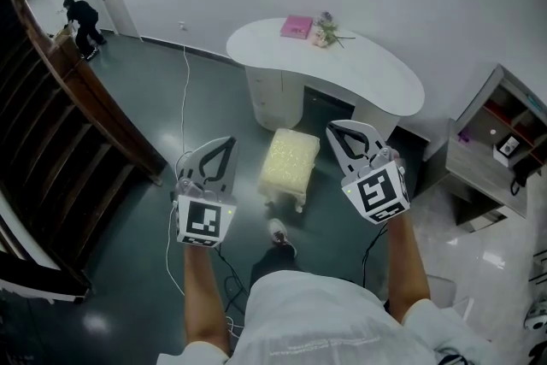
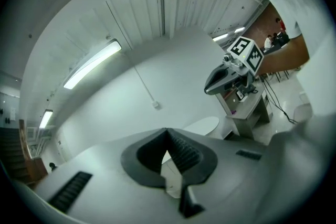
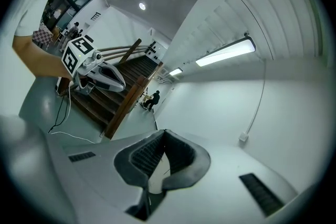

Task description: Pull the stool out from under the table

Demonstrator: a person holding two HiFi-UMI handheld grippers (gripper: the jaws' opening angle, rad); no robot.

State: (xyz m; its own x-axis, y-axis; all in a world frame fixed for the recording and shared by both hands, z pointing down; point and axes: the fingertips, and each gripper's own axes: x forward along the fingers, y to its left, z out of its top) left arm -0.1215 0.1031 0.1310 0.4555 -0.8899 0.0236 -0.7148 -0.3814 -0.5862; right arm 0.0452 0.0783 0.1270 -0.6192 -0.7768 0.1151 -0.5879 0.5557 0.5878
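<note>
cream stool (image 1: 291, 162) at 6 o'clock of the table (image 1: 385, 81); left gripper (image 1: 229, 141) at its 9, right gripper (image 1: 332, 127) at 3, both jaws closed on nothing

No legible txt anywhere

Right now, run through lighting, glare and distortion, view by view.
Head view: even light, the stool sharp, pale glare on the glossy floor. Left gripper view: heavy fisheye bend, black corners, a bright ceiling lamp. Right gripper view: the same bend, a strip lamp blown out white.
</note>
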